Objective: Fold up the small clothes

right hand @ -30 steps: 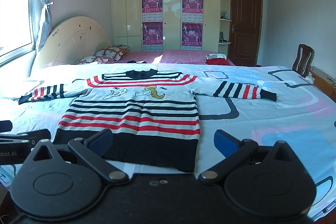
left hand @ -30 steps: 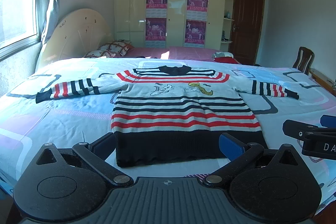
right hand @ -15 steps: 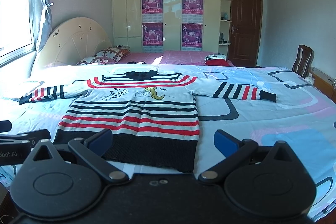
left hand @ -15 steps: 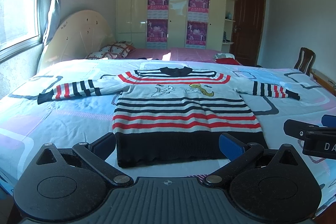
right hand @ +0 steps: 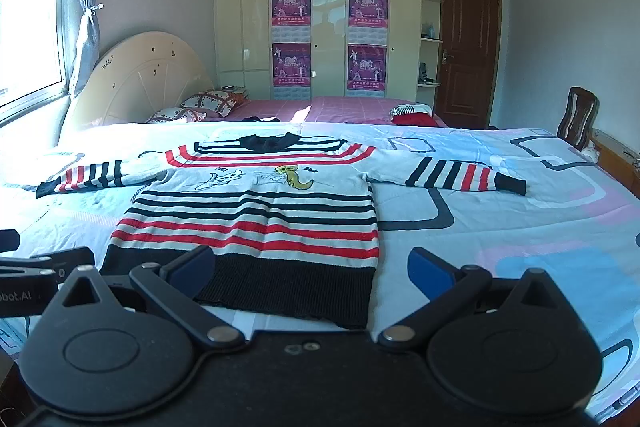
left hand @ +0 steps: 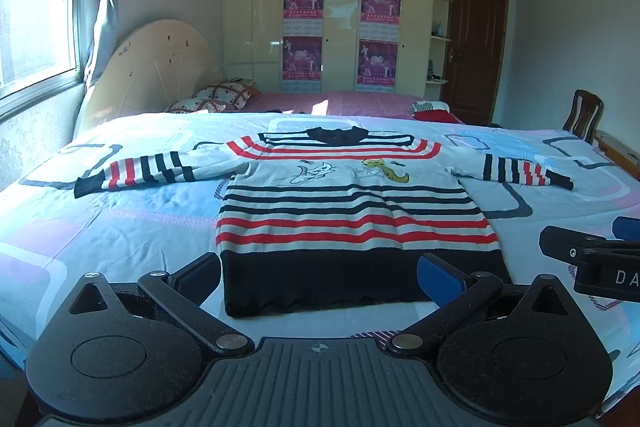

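A small striped sweater (left hand: 352,215) lies flat on the bed, front up, both sleeves spread out, its black hem nearest me. It also shows in the right wrist view (right hand: 256,219). My left gripper (left hand: 320,275) is open and empty, held just before the hem. My right gripper (right hand: 312,265) is open and empty, before the hem's right corner. The right gripper's finger shows at the right edge of the left wrist view (left hand: 592,255). The left gripper's finger shows at the left edge of the right wrist view (right hand: 44,263).
The bed sheet (left hand: 120,227) is pale blue with pink and grey shapes. A second bed with pillows (left hand: 224,97) and folded clothes (left hand: 432,107) stands behind. A wooden chair (left hand: 584,115) and door are at the right. A window is at the left.
Both grippers have shifted very slightly; the sweater sits a little lower in the views. Nothing was taken hold of, and both grippers stay open.
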`<state>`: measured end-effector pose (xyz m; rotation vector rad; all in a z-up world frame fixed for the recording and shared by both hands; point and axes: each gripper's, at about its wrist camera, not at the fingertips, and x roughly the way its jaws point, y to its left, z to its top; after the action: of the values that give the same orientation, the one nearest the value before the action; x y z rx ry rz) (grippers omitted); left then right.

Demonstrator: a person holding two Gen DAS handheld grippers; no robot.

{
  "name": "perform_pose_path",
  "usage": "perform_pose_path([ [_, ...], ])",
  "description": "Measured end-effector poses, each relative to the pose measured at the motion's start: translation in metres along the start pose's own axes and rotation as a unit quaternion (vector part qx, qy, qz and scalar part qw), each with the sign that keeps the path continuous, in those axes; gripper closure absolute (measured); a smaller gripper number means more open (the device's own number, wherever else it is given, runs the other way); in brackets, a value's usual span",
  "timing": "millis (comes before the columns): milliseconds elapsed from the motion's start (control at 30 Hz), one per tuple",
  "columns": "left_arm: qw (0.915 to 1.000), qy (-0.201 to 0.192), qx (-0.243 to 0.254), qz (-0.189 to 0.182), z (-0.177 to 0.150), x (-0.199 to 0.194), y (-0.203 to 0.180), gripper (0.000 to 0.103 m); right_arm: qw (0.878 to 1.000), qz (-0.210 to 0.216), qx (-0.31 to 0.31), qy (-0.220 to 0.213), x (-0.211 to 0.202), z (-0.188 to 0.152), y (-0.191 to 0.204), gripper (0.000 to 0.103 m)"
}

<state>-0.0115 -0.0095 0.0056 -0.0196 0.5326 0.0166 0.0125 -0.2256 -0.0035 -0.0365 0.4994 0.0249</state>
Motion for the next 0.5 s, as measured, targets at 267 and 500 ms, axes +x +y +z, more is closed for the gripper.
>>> perform_pose_path([
  [267, 1.0000, 0.001, 0.002, 0.002, 0.0003, 0.0020, 0.0022, 0.000, 1.000, -0.004, -0.012, 0.002, 0.0012, 0.0002, 0.0056, 0.000],
  [500, 0.9999, 0.007, 0.003, -0.009, 0.0013, 0.0062, 0.0008, 0.000, 1.000, -0.006, -0.010, 0.000, 0.0037, -0.0002, 0.0060, 0.000],
])
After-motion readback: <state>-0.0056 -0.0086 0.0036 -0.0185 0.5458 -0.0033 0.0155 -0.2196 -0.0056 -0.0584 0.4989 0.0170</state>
